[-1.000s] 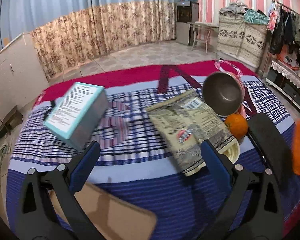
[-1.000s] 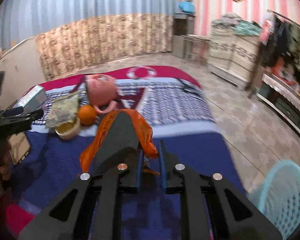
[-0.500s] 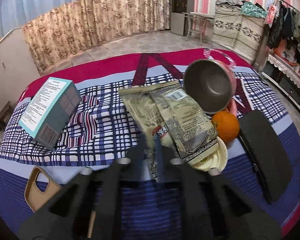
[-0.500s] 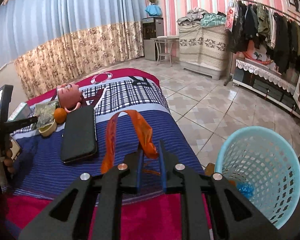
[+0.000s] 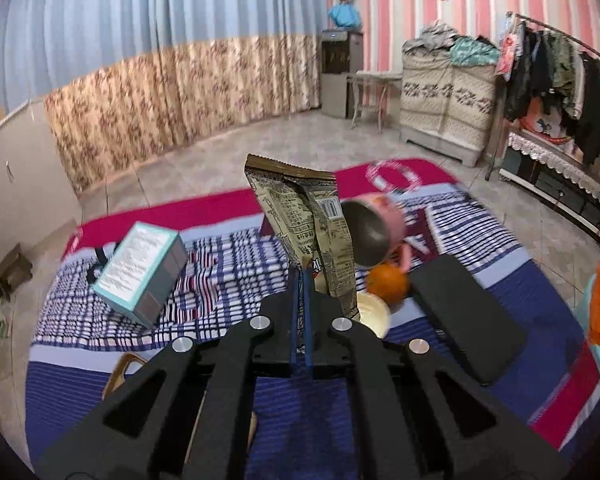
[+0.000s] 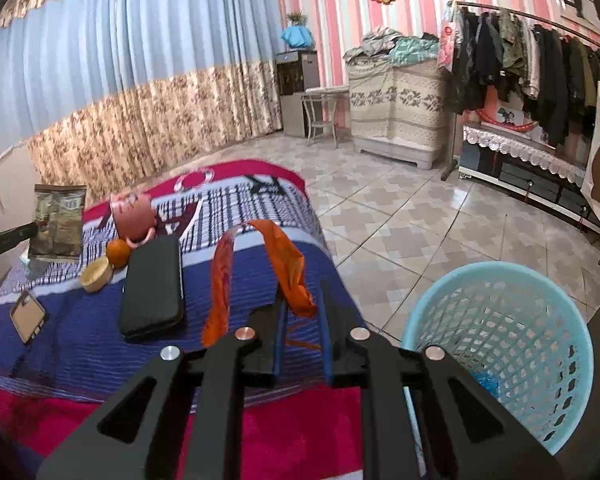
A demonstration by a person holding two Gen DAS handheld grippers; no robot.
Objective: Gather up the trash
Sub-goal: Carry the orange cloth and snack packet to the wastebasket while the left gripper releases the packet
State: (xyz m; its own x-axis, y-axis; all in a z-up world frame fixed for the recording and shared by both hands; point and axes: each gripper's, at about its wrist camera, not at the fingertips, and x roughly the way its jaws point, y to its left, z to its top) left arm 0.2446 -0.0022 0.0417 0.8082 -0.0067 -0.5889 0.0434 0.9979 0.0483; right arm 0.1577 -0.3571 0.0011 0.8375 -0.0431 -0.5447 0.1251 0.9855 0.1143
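A khaki snack bag (image 5: 304, 216) hangs upright above the checked cloth (image 5: 228, 256), with my left gripper (image 5: 300, 280) shut on its lower end. The right wrist view shows the same bag (image 6: 58, 224) at the far left, lifted off the cloth. My right gripper (image 6: 302, 308) is shut on a crumpled orange plastic wrapper (image 6: 284, 260) that loops up in front of it, near the cloth's right edge. A light blue mesh basket (image 6: 500, 336) stands on the floor just right of that gripper, and something blue lies in its bottom.
On the cloth lie a teal box (image 5: 140, 272), a tipped pink cup (image 5: 374, 236), an orange (image 5: 386, 282), a small cream bowl (image 5: 374, 314), a black case (image 5: 466, 316) and a tan phone-like slab (image 6: 28, 316). Tiled floor (image 6: 400, 216) spreads to the right.
My left gripper went from wide open to shut on the snack bag and raised it upright. My right gripper carried the orange wrapper rightward, off the black case, to beside the basket.
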